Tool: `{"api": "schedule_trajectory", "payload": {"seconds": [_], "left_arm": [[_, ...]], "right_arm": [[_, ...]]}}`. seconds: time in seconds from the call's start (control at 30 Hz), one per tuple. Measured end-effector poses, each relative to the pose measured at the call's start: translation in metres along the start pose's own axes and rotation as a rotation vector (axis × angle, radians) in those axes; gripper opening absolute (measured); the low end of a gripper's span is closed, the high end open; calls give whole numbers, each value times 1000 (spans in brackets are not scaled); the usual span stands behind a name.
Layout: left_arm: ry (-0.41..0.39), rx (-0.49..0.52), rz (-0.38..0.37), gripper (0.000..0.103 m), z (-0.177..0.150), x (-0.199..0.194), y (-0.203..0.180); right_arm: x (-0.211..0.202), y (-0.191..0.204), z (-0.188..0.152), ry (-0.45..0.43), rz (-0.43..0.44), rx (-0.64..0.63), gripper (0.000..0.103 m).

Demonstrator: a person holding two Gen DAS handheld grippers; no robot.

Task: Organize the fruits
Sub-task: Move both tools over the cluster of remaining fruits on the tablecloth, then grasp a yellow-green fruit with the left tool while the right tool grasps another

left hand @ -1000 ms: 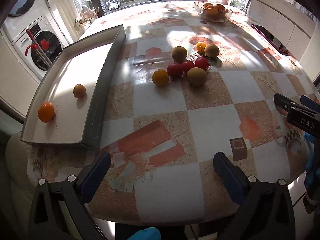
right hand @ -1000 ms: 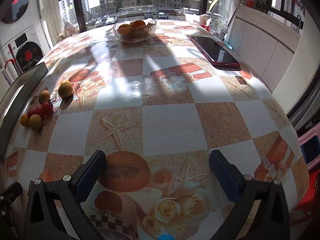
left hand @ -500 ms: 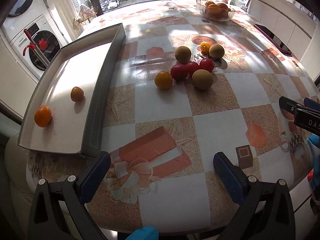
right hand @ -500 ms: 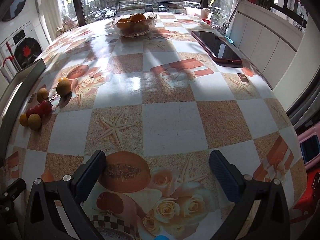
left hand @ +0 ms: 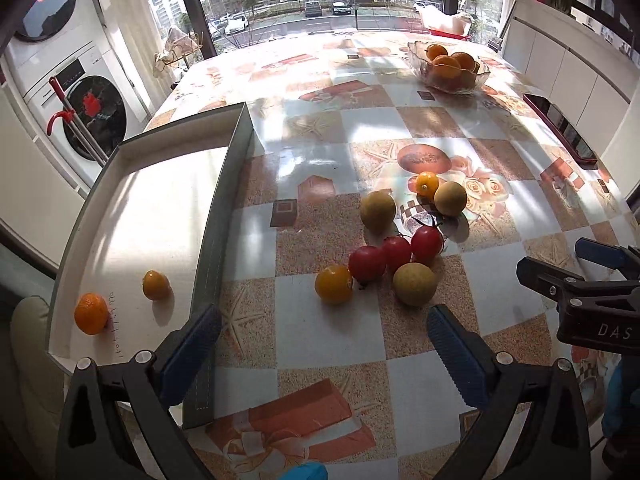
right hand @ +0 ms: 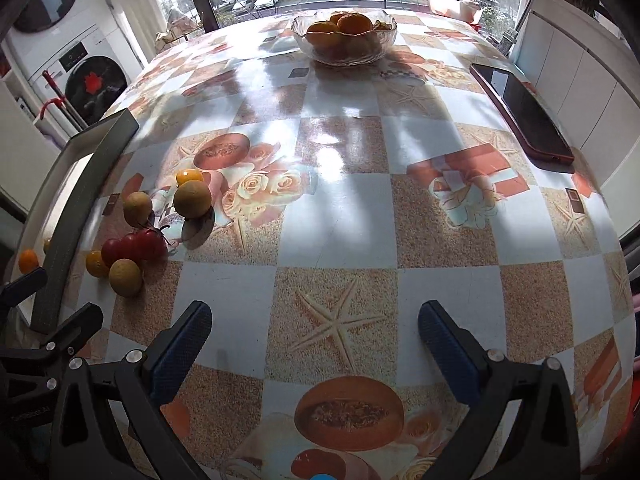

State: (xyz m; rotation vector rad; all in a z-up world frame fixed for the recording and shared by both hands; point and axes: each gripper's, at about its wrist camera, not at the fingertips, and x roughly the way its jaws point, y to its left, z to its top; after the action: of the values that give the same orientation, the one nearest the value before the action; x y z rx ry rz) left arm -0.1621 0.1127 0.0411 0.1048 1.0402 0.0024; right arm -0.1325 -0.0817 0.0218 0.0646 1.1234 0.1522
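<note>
Bench (left hand: 332, 344): covered with a patterned checked cloth showing starfish, roses and fruit.

Tray (left hand: 224, 184): shallow, grey-walled, on the left part of the bench. It holds two pieces, an orange (left hand: 91, 313) near the front corner and a smaller orange fruit (left hand: 156, 285) just beside it, the two apart.

Loose fruit cluster, on the cloth to the right of the tray: three red tomatoes (left hand: 396, 254) touching in a row; one orange-yellow fruit (left hand: 333, 284) touching the leftmost tomato; one brownish-green round fruit (left hand: 414, 283) at the front; two more of the same kind, one (left hand: 377, 212) behind the tomatoes and one (left hand: 450, 198) to the right; a small yellow-orange fruit (left hand: 427, 184) at the back.

Glass bowl (right hand: 344, 46): at the far side of the bench, filled with oranges.

Phone (right hand: 520, 116): dark, in a red case, lying flat near the right edge.

Left tongs (left hand: 320, 340): spread wide, holding nothing, above the bench just in front of the cluster.

Right tongs (right hand: 316, 334): spread wide, holding nothing, over bare cloth to the right of the cluster.
</note>
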Motion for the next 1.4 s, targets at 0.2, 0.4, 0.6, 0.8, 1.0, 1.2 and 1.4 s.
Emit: {"api": "schedule_trajectory", "payload": {"seconds": [0.2, 0.4, 0.6, 0.8, 1.0, 1.2, 1.4], "left_arm": [[6, 11, 43, 103, 20, 4, 9], [-23, 8, 46, 103, 29, -1, 20], [-22, 19, 49, 103, 37, 6, 20], [-16, 46, 43, 103, 48, 18, 2], [41, 104, 43, 103, 61, 51, -20], [76, 124, 33, 76, 67, 64, -30], [92, 55, -62, 32, 65, 62, -23]], "right_arm": [[12, 25, 30, -12, 88, -5, 99], [26, 49, 47, -2, 134, -35, 76], [35, 66, 51, 5, 115, -99, 29], [23, 43, 48, -31, 161, -50, 30], [3, 14, 38, -55, 157, -7, 30], [-7, 2, 33, -71, 171, 12, 30], [-11, 0, 28, -74, 177, 15, 30]]}}
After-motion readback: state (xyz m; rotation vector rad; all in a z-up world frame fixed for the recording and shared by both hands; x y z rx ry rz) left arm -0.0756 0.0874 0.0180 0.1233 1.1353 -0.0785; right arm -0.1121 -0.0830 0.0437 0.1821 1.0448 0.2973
